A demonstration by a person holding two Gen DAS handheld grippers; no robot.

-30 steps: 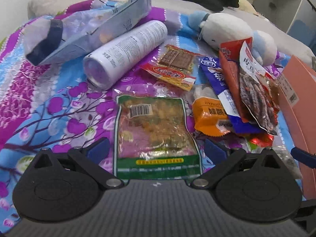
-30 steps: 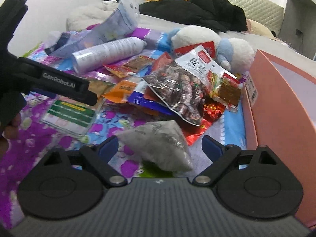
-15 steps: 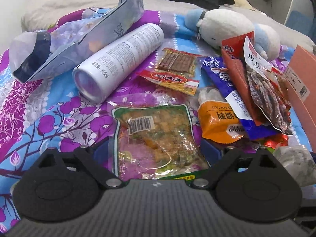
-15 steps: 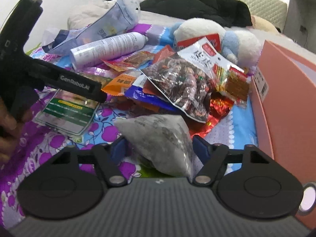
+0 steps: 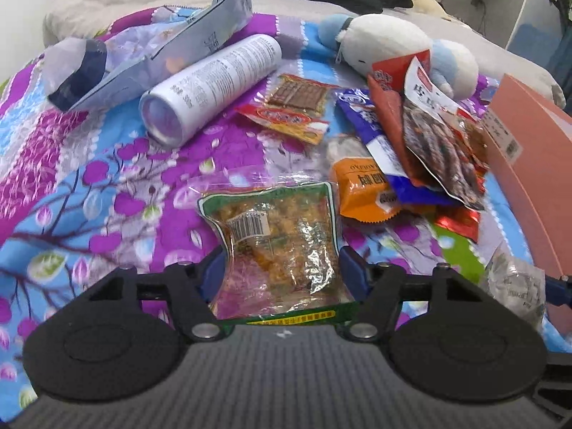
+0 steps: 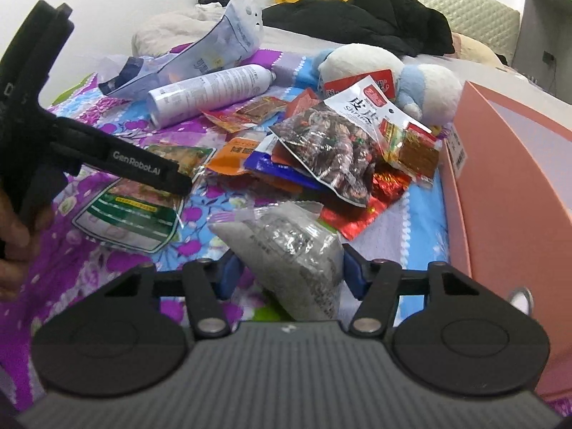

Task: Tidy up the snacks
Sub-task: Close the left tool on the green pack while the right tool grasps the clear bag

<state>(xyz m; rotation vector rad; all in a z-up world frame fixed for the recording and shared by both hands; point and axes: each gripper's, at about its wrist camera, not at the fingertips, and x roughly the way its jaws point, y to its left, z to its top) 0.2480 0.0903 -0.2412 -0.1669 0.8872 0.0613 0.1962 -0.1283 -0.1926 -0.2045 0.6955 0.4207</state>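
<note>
**Both sets of fingers closing on snack packets**

Fingers of the left gripper (image 5: 282,268) have just been closing and now press the sides of the green-edged packet (image 5: 279,236), which buckles between them on the bed (image 5: 107,186). Those of the right gripper (image 6: 287,273) have likewise been closing around the grey packet (image 6: 286,246), with their blue pads at its sides.

One white spray can (image 5: 211,85) lies on its side beside one pale blue pouch (image 5: 200,35). One plush toy (image 5: 389,46) sits behind a heap of at least five more packets (image 5: 422,143), orange, blue, red and clear. One pink box (image 6: 511,193) stands at the right; its contents are hidden. "GenRobot.AI" is printed on the left gripper's arm in the right wrist view.
</note>
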